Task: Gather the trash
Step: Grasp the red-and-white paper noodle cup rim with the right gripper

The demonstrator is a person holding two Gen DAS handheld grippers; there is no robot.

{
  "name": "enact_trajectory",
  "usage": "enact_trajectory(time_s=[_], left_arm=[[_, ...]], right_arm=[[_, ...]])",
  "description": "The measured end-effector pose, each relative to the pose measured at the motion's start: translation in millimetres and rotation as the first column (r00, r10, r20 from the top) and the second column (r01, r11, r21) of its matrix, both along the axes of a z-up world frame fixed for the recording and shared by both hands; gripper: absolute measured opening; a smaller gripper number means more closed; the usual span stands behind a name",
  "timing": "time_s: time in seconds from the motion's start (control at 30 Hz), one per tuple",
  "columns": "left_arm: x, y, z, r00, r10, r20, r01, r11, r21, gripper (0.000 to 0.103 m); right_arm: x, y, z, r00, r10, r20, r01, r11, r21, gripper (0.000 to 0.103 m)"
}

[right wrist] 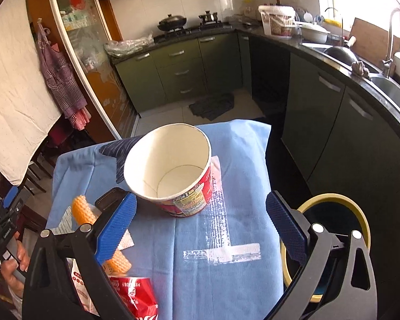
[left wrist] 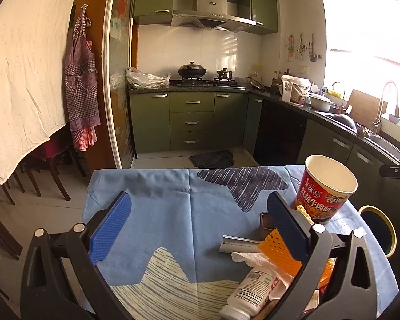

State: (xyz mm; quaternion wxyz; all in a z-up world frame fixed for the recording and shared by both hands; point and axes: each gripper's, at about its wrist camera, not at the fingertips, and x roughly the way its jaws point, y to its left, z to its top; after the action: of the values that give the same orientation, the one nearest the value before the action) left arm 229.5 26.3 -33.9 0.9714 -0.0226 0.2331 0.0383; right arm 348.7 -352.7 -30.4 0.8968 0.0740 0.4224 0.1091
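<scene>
Matt blue cloth table cover [right wrist: 242, 208], glossy printed paper noodle cup [right wrist: 170, 170], perhaps foam orange mesh [left wrist: 277, 250]

Pale blue cotton tablecloth [right wrist: 242, 160] printed with a navy hatched star and white streaked shapes. Round paper noodle cup [right wrist: 173, 170]: white inside, red outside with yellow and white lettering. Crumpled red drink can [right wrist: 136, 296] with white script. Orange waffle-textured foam mesh [right wrist: 81, 209]. White plastic bottle [left wrist: 249, 293] bearing a black-on-white label. Bright blue ribbed fingertips [right wrist: 116, 228] on black frames. Round bin [right wrist: 333, 240] rimmed in pale yellow, dark within. Olive green kitchen cabinets [left wrist: 192, 122]; purple-and-white checked apron [left wrist: 81, 88].
</scene>
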Motion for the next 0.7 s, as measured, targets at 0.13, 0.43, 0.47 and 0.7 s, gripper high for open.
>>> enact_trajectory(time_s=[0.13, 0.43, 0.47, 0.7], left_arm=[[9.2, 3.6, -16.1, 1.0, 0.016, -0.011, -0.016, 1.0, 0.013, 0.097], [16.9, 4.9, -38.2, 0.997, 0.028, -0.068, -0.025, 0.999, 0.032, 0.097], [16.5, 5.1, -38.7, 0.997, 0.031, -0.065, -0.029, 0.999, 0.033, 0.097], [19.6, 4.9, -44.5, 0.996, 0.025, -0.084, -0.023, 0.999, 0.033, 0.097]], right_arm=[[42.7, 8.9, -13.1, 0.998, -0.017, -0.059, 0.014, 0.998, -0.062, 0.068], [109.2, 26.0, -55.8, 0.974, -0.036, -0.223, 0.015, 0.995, -0.096, 0.022], [110.0, 28.8, -59.2, 0.972, -0.039, -0.23, 0.016, 0.995, -0.102, 0.019], [109.1, 23.0, -60.9, 0.976, -0.071, -0.206, 0.05, 0.993, -0.103, 0.005]])
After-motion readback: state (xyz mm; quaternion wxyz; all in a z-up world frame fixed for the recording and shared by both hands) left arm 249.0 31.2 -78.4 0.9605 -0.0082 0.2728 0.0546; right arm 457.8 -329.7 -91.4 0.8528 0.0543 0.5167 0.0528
